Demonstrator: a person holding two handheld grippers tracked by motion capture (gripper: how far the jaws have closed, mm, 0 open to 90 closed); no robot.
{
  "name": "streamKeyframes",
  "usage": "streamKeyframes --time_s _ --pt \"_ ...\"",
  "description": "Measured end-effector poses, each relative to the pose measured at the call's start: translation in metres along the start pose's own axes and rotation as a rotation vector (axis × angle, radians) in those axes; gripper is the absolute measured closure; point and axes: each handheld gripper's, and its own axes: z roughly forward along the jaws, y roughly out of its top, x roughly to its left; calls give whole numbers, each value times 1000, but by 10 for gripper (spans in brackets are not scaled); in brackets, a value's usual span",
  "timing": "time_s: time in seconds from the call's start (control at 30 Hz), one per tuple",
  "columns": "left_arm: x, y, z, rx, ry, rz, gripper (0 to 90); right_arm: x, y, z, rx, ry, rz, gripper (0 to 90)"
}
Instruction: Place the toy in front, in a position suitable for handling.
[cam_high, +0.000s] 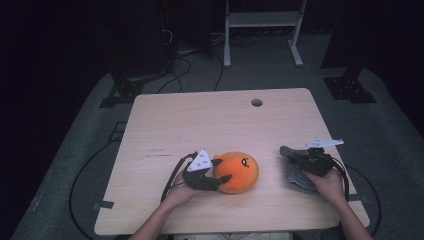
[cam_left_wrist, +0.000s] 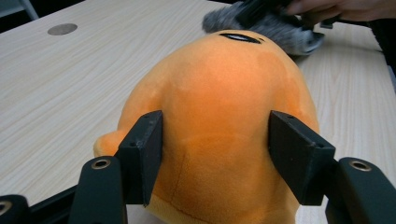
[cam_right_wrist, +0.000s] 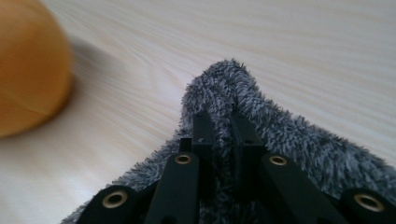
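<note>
An orange plush toy (cam_high: 241, 172) lies on the wooden table (cam_high: 200, 120) near the front middle. My left gripper (cam_high: 221, 170) holds its left end. In the left gripper view the two jaws press on either side of the plush toy (cam_left_wrist: 219, 93), with my left gripper (cam_left_wrist: 215, 121) shut on it. To the right lies a grey fuzzy cloth (cam_high: 296, 180). My right gripper (cam_high: 296, 153) is shut on a raised fold of it. The right gripper view shows the cloth (cam_right_wrist: 299, 140) pinched between my right gripper's (cam_right_wrist: 222, 116) jaws, and the plush toy (cam_right_wrist: 28, 70) blurred at the left.
A round cable hole (cam_high: 257, 102) sits near the table's far edge. Beyond the table stand a white frame (cam_high: 262, 20) and dark stands, with cables on the grey floor. The other hand and the cloth (cam_left_wrist: 299, 39) show behind the toy in the left gripper view.
</note>
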Motion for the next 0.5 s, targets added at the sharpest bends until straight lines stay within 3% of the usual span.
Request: streamKeyframes --time_s 0.07,0.1,0.13,0.17,0.23,0.27,0.3,0.5 --pt "1 1 1 2 5 -4 374 7 1 -9 -48 34 -8 817" --pt "1 2 2 -1 6 -10 375 17 4 -18 -93 62 -32 817" --pt "1 2 3 -2 8 -13 375 17 4 -18 -93 62 -32 817" --pt "1 3 4 -3 9 -17 377 31 6 -26 -138 89 -69 817" --pt "2 6 6 2 10 -19 379 38 8 -29 -155 105 -88 817" --pt "3 6 7 0 8 -27 379 55 12 -32 -186 147 -136 816" --pt "4 7 8 1 2 -38 379 55 12 -32 -186 147 -136 816" --pt "11 9 14 4 -2 -97 373 105 22 -19 -194 251 -265 815"
